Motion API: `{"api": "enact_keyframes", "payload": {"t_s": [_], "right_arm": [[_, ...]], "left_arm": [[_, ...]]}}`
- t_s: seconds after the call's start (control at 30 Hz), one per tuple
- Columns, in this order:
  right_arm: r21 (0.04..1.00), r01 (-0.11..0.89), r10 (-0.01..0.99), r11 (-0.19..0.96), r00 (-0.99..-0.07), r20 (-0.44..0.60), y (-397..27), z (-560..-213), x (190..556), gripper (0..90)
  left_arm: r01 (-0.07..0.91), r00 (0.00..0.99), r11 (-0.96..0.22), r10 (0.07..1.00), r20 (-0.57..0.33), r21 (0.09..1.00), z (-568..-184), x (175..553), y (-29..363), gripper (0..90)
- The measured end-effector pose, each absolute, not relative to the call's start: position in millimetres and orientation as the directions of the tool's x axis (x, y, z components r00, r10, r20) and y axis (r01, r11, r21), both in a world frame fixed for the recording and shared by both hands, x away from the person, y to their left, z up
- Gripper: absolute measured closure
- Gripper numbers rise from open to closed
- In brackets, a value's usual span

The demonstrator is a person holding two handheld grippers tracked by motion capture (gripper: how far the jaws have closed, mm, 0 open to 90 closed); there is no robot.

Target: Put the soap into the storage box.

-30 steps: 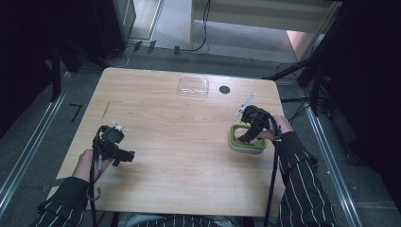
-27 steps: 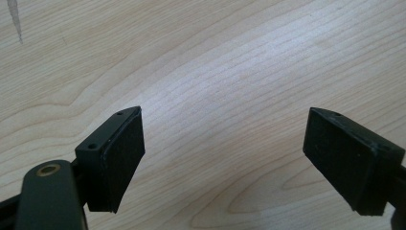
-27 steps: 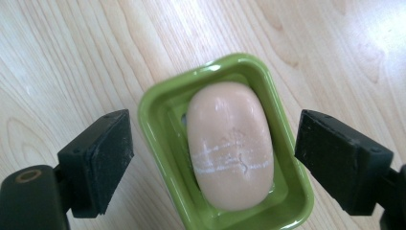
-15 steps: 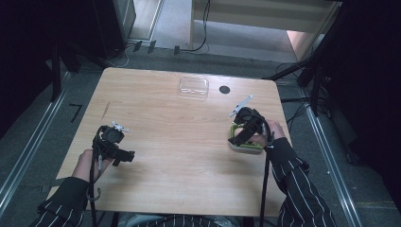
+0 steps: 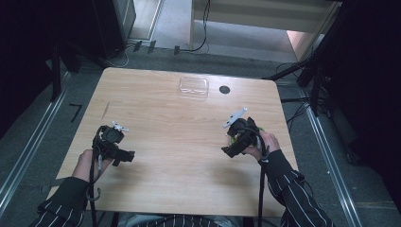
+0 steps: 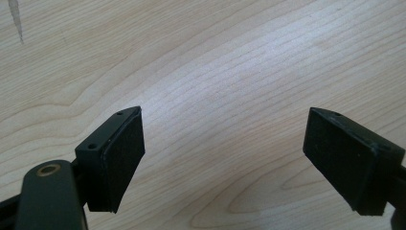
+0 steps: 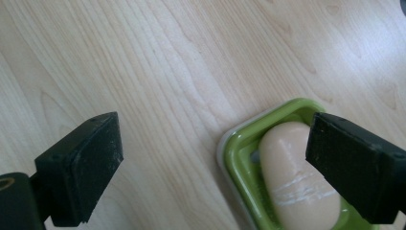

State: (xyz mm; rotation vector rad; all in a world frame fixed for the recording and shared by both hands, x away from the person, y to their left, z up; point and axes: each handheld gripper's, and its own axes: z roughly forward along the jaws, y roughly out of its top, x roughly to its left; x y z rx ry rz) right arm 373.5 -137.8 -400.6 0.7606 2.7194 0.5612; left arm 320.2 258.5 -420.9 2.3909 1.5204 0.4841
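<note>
Green dish (image 7: 239, 158) with the soap (image 7: 294, 177) in it sits near the table's (image 5: 165, 118) right edge, just behind the right gripper (image 5: 236, 142), whose jaws have just been opening and stand wide, nothing between them. Bare wood stretches from the dish leftward to the left gripper (image 5: 124, 156), released and empty, held low near the front-left. A clear lid (image 5: 194, 86) lies far behind the dish

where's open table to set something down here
The widest bare patch is mid-table, between the left gripper and right gripper, up to the clear lid. It's crowded at the right edge, around the green soap dish with its soap.
</note>
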Motion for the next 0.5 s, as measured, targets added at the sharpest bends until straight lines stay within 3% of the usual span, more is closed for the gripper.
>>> {"api": "enact_keyframes", "payload": {"t_s": [0.5], "right_arm": [[0.459, 0.447, 0.562, 0.768, -0.813, -0.149, -142.4, -412.7, 337.1, 5.8]], "left_arm": [[0.818, 0.395, -0.415, 0.908, 0.135, 0.397, -420.5, 319.7, 258.1, 14.8]]}}
